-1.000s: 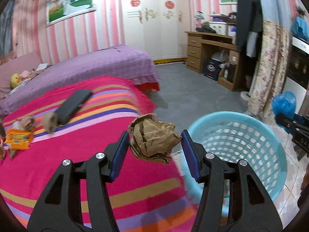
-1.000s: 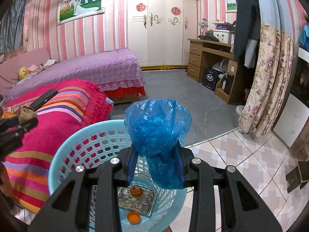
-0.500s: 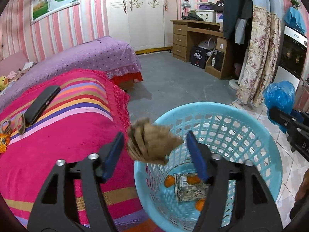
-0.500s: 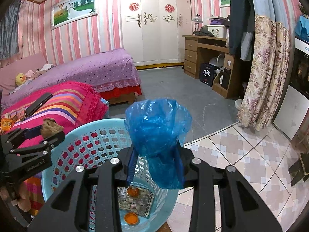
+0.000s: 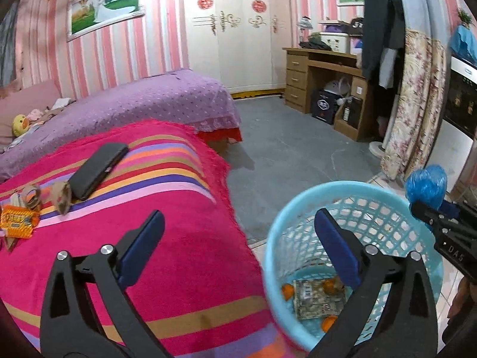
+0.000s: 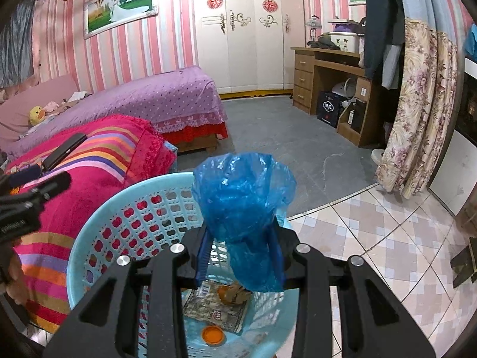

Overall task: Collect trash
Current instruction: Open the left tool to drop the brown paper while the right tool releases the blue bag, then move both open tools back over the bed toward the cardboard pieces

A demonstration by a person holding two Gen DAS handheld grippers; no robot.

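From the left wrist view, the left gripper (image 5: 238,240) hangs with its jaws spread wide and nothing between them, one blue pad over the striped blanket (image 5: 155,208) and the other over the rim of the light blue basket (image 5: 301,205); down in the basket lie a flat printed wrapper (image 5: 317,298) and several small orange pieces (image 5: 287,291); on the blanket, well to the left, rest a dark flat case (image 5: 98,169), an orange snack packet (image 5: 18,220) and some brownish scraps (image 5: 61,198) beside the case's near end; at the right edge the right gripper (image 5: 429,205) shows, clamped on a blue plastic bag (image 5: 427,185) just beyond the basket's far rim; from the right wrist view, the right gripper (image 6: 241,253) has its jaws clenched on the blue plastic bag (image 6: 243,197), which bulges above the fingers and hangs down below them, directly over the light blue basket (image 6: 98,229); on the basket floor sit the printed wrapper (image 6: 216,310), a crumpled brown wad (image 6: 235,294) touching it, and an orange cap (image 6: 212,334) near the front; the left gripper (image 6: 38,182) reaches in from the left edge over the striped blanket (image 6: 98,161), though whether it is spread cannot be told from this side.
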